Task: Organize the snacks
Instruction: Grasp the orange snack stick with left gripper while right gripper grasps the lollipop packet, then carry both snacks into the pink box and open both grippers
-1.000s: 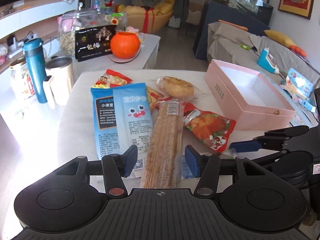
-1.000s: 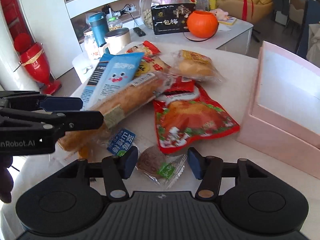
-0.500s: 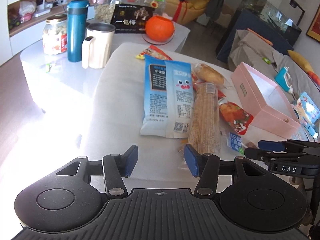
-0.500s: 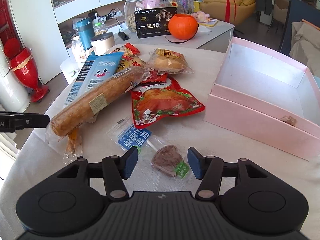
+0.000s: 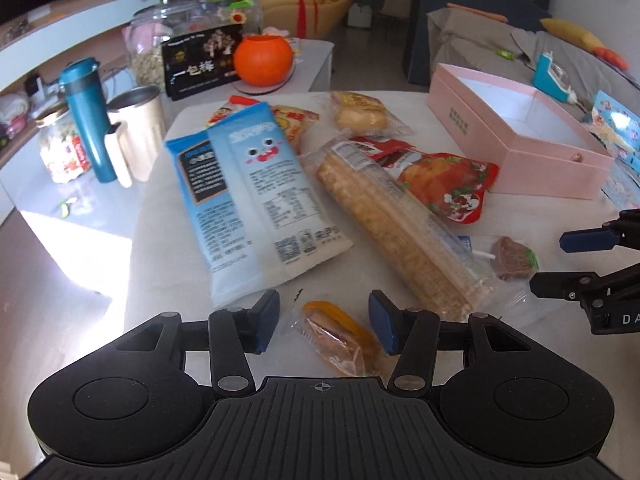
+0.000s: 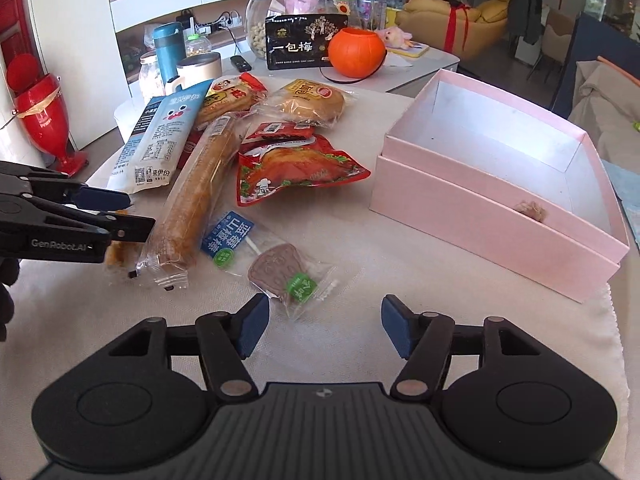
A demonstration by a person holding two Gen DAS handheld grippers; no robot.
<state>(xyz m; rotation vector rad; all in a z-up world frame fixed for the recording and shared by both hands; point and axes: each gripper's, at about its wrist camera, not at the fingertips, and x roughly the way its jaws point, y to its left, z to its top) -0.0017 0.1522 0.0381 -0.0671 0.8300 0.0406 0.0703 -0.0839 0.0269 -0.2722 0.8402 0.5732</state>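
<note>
The left tool (image 5: 324, 326) stands wide open low over the near edge of the white cloth-covered counter (image 6: 400, 256), its blue pads on both sides of a small clear-wrapped orange and brown snack (image 5: 340, 334), probably so that it can close on this piece first. The right tool (image 6: 320, 330) is also wide open and holds nothing; the brown lollipop in a clear wrapper with green sticker (image 6: 280, 274) lies just ahead of its left pad. The open pink cardboard box (image 6: 500, 196) waits at the counter's right edge, almost empty, likely the place for the snacks. On the left tool's side I read "GenRobot.AI". The black package (image 6: 306, 42) behind the counter says "一包梅".
</note>
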